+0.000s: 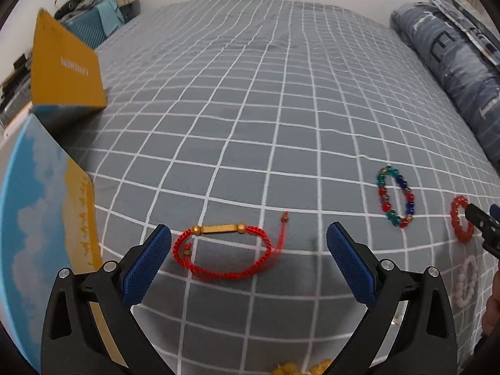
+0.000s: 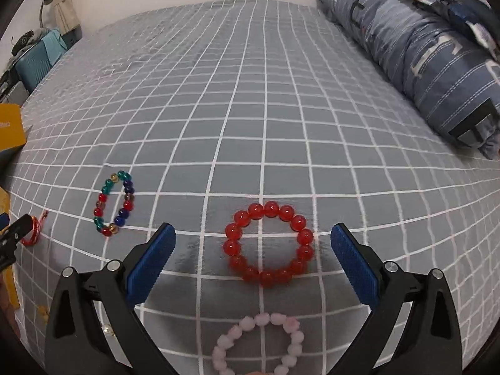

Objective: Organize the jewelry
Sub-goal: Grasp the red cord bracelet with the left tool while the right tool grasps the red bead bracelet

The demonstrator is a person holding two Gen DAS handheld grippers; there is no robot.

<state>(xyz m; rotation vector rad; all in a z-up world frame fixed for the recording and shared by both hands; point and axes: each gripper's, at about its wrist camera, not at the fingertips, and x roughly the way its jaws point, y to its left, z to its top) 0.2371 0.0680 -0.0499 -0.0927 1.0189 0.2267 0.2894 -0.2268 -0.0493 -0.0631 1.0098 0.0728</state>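
A red braided cord bracelet with a gold bar (image 1: pixel 225 250) lies on the grey checked bedsheet between the fingers of my left gripper (image 1: pixel 249 243), which is open and empty just above it. A red bead bracelet (image 2: pixel 268 243) lies between the fingers of my right gripper (image 2: pixel 253 243), also open and empty. A multicoloured bead bracelet (image 2: pixel 114 203) lies to its left; it also shows in the left wrist view (image 1: pixel 395 197). A pale pink bead bracelet (image 2: pixel 259 343) lies nearer, below the right gripper. Yellow beads (image 1: pixel 300 368) show at the bottom edge.
An open box with a yellow lid (image 1: pixel 65 62) and a blue sky-print wall (image 1: pixel 34 218) stands at the left edge of the bed. A rolled blue quilt (image 2: pixel 422 53) lies along the right side. A bedside clutter area (image 1: pixel 87 15) sits far left.
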